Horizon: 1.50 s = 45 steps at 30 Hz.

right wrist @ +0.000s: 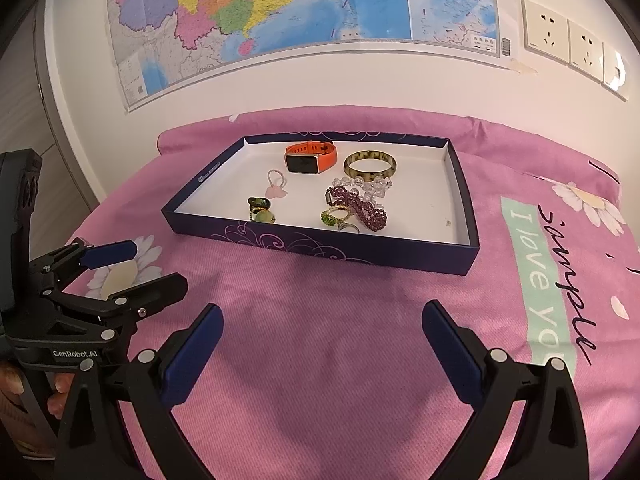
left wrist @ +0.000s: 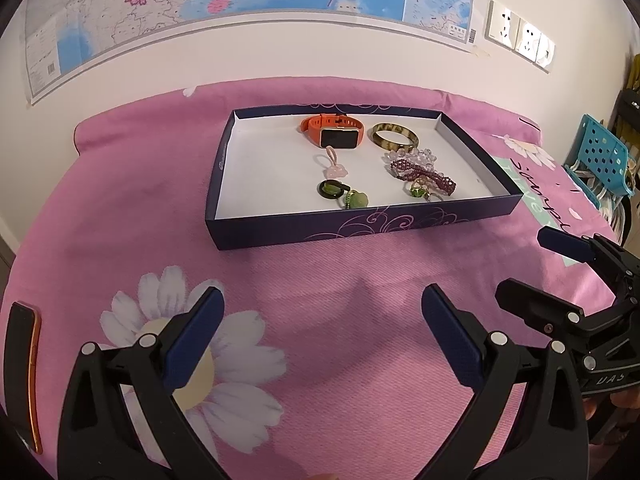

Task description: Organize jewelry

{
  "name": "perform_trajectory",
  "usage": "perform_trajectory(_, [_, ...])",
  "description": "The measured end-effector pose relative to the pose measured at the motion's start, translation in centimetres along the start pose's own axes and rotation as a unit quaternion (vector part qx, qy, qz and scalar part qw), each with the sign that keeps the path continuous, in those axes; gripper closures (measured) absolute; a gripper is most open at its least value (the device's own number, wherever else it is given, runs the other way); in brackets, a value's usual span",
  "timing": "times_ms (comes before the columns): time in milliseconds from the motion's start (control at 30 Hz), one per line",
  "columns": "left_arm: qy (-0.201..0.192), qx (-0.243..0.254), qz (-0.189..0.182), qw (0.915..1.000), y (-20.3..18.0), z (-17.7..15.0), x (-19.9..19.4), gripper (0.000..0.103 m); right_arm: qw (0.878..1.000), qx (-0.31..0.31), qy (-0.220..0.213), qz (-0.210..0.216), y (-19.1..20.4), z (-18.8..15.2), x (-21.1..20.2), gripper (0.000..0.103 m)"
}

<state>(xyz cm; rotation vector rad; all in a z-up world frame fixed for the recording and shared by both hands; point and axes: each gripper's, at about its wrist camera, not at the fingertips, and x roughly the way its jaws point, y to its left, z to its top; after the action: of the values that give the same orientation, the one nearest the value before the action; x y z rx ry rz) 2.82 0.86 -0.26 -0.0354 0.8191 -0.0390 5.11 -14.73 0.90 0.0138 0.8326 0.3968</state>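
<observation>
A dark blue tray [left wrist: 280,229] [right wrist: 467,216] with a white floor sits on the pink cloth. In it lie an orange watch [left wrist: 334,133] [right wrist: 310,159], a mottled bangle [left wrist: 394,137] [right wrist: 370,165], a purple bead bracelet [left wrist: 424,174] [right wrist: 360,206], clear beads [left wrist: 416,156], a pink charm [left wrist: 335,169] [right wrist: 276,188], and green rings [left wrist: 340,194] [right wrist: 262,210] [right wrist: 335,216]. My left gripper [left wrist: 322,320] is open and empty, hovering in front of the tray. My right gripper [right wrist: 322,332] is open and empty, beside it; it also shows in the left wrist view [left wrist: 532,260].
A phone with an orange edge [left wrist: 24,372] lies at the cloth's left edge. A blue perforated basket [left wrist: 600,160] stands off to the right. A wall with a map [right wrist: 300,12] and sockets [right wrist: 568,40] is behind the table.
</observation>
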Motion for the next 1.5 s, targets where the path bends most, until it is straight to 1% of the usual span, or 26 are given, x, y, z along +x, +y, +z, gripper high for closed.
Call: perform_trajectory(1500, [0.004,0.005,0.007,1.0000,-0.60,-0.13,0.04,0.006,1.000,0.006,0.001,0.004,-0.41,-0.33,0.25,0.007])
